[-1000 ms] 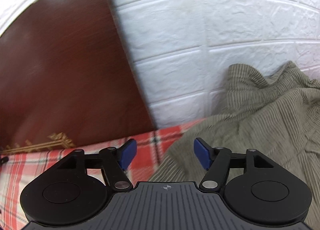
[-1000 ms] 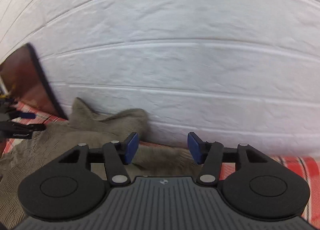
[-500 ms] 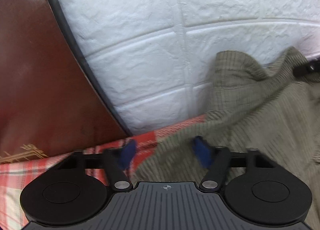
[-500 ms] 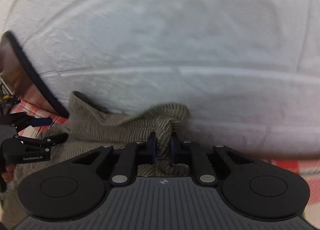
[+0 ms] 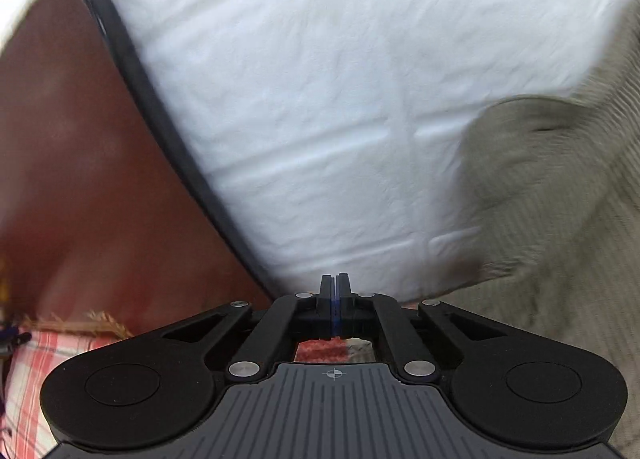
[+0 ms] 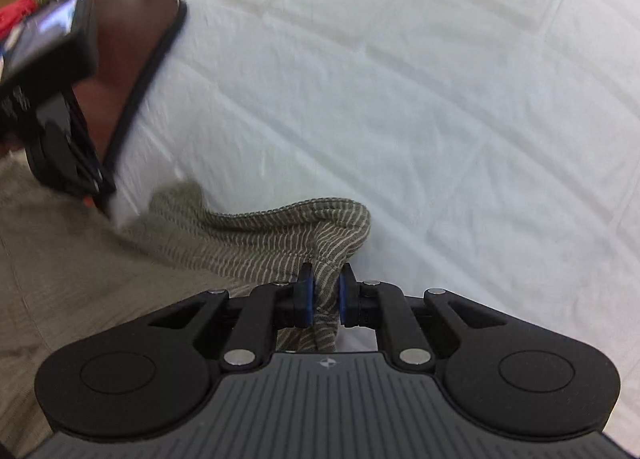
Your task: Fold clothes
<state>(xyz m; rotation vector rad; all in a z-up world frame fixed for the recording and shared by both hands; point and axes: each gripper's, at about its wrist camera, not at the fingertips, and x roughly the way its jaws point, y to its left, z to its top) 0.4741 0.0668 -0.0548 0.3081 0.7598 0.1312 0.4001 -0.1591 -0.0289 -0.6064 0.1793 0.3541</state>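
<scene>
An olive ribbed garment [image 5: 540,219] lies blurred on the right of the left wrist view, its edge running in under my left gripper [image 5: 335,287]. That gripper's blue pads are pressed together, apparently on a thin edge of the cloth. In the right wrist view my right gripper [image 6: 326,287] is shut on a bunched fold of the garment [image 6: 260,235], which bulges up between the pads. The cloth stretches leftward to where the left gripper [image 6: 98,191] hovers.
A white brick-textured wall [image 5: 320,99] stands close ahead in both views. A dark brown headboard [image 5: 80,179] with a black rim fills the left, also seen in the right wrist view [image 6: 128,39]. Red plaid bedding [image 5: 40,355] shows at the lower left.
Both grippers went from open to shut: the right closed on the garment's fold first, then the left closed at its edge. Both views have tilted upward and the cloth has risen.
</scene>
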